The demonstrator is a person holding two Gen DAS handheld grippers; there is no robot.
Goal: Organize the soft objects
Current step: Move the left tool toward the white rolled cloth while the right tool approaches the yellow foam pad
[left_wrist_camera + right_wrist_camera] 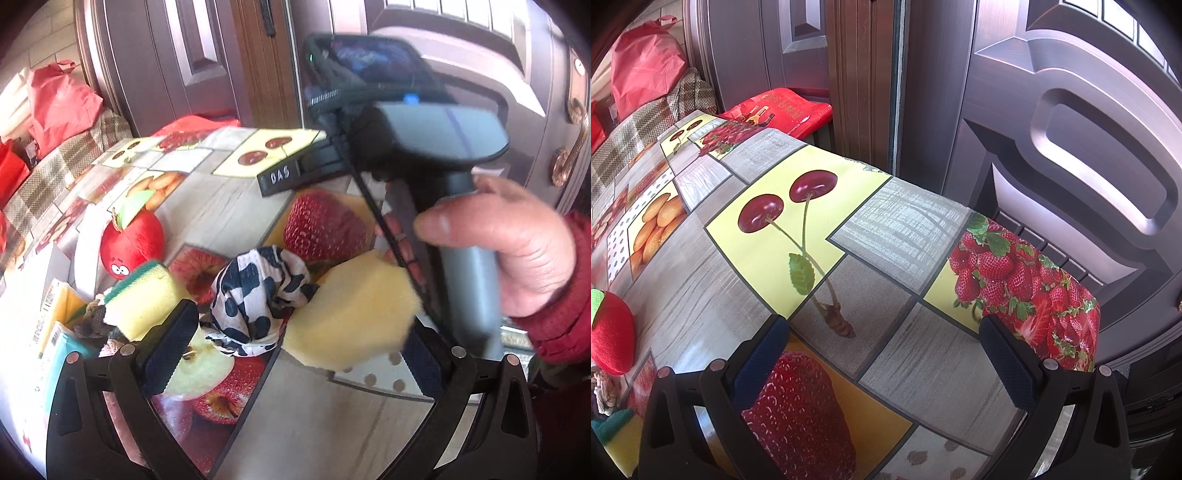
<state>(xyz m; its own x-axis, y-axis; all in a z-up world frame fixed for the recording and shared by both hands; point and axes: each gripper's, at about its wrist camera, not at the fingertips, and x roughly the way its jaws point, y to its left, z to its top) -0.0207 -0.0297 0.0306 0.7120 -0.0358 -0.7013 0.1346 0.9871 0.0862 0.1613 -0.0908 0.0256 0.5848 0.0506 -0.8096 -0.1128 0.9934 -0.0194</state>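
- Tongs, left (295, 354): spread wide, holding nothing; the black-and-white patterned cloth bundle (258, 295) lies on the worktop (221, 206) between and just ahead of the two fingers.
- Tongs, right (882, 365): spread wide, empty, above a bare stretch of the fruit-print covering, well apart from the soft items.
- Probable step: grasp the cloth bundle with the left tongs. Centre both pads on its bulk, then close slowly; soft cloth compresses and may slip from a shallow pinch.
- Hazard: the yellow sponge piece (351, 310) touches the bundle on one side, and the green-topped sponge (144, 295) sits by the other finger. Keep both outside the closing path.
- Nearby: red plush apple (129, 240), beyond the sponge.
- Legible writing: "DAS" on the right device's label (279, 178). Packet print at the left edge is unreadable.
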